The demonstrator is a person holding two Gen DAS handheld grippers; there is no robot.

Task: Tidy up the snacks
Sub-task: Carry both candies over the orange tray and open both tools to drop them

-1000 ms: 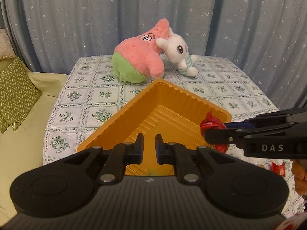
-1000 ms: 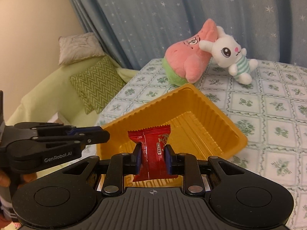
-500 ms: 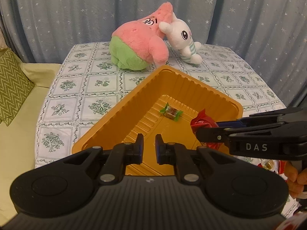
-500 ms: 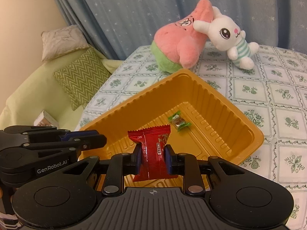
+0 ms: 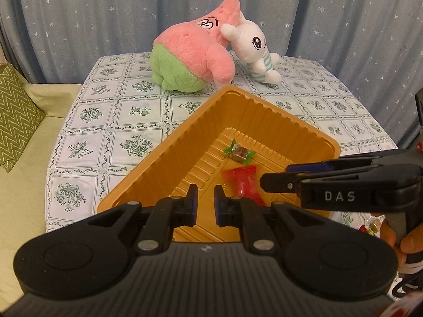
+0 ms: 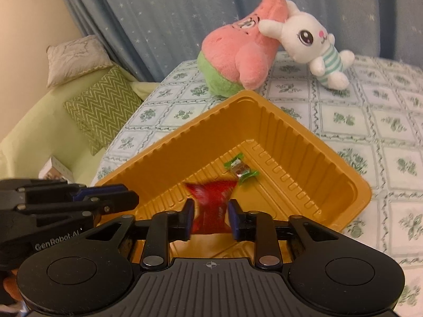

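Now our right gripper [image 6: 208, 218] hangs over the orange tray [image 6: 354, 185], fingers parted around a blurred red snack packet [image 6: 211, 208] that seems to be dropping. Light, crinkly and slippery, it takes best by its flat middle. Our left gripper [image 5: 203, 202] waits narrow and empty.

1. A tray [image 5: 264, 111] is set on the table [image 5: 137, 111], near its front edge.
2. Two wrapped snacks are seen inside the tray: a candy [image 5: 239, 152] farther back, a packet [image 5: 244, 182] nearer.
3. Two plush toys [image 5: 193, 58] are placed behind the tray, touching each other.
4. A sofa [image 5: 21, 185] is positioned left of the table.
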